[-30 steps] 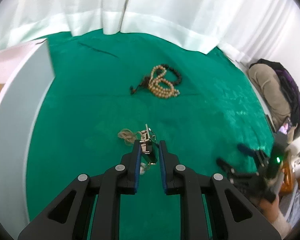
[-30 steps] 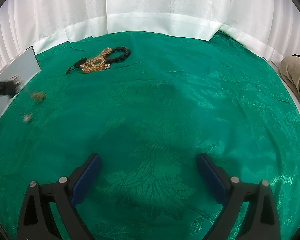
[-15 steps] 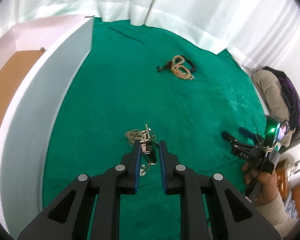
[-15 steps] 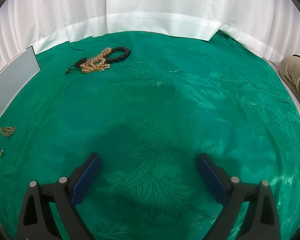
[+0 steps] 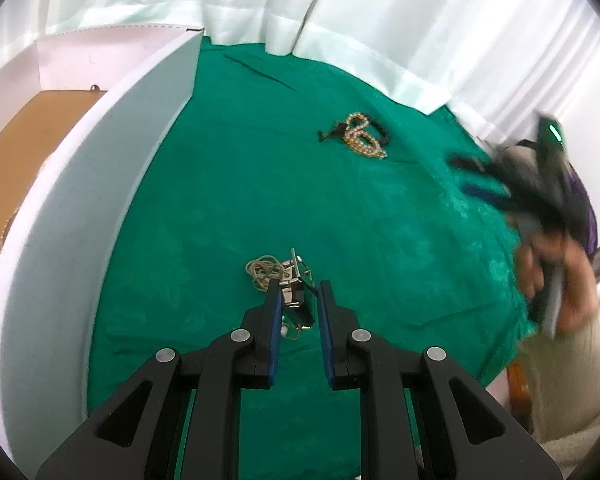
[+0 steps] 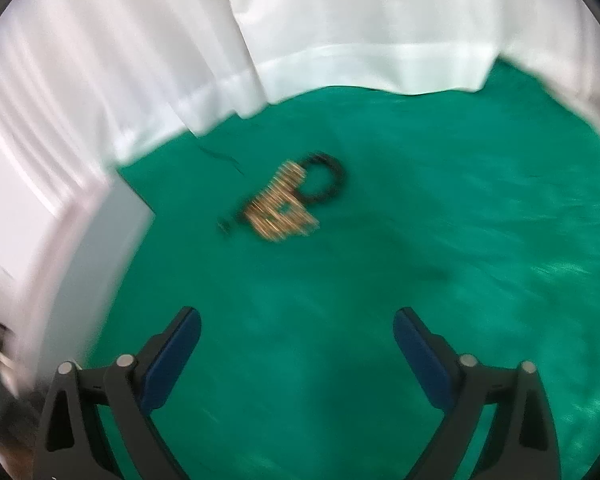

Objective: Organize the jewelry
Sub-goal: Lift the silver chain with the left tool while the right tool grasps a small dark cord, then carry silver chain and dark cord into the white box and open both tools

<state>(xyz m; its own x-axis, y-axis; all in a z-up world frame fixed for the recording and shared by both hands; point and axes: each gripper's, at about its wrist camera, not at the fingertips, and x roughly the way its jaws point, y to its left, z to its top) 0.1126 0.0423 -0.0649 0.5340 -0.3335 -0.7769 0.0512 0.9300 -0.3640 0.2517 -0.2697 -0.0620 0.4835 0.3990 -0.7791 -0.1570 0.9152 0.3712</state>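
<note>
The left claw was nearly closed on a small metal clip with a thin chain bunched at its far-left side and a strand trailing below between the fingers; the right claw was spread wide and held nothing.

Probable faults, judged from this position: the grip on the clip appeared to sit at the fingertips only, so a quick swing toward the white box could let the clip twist out and drop onto the green cloth of the desk; the loose chain hung free, so it could snag on the box wall, which stood to the left of the left claw and rose above cloth level; a snag would pull the clip from the pads. The right-wrist view was heavily smeared by motion, which suggested a fast sweep; at that speed the wide right claw could overshoot the bead bracelets or scatter them.

Position of the work items: the clip sat between the left fingertips, the chain just ahead and slightly left of them; the pale bead bracelets and a dark one tangled with them lay well ahead and to the right of the left claw; from the right claw the same heap lay ahead, slightly left of centre, well apart from both fingers; the box edge stood to its left.
</note>
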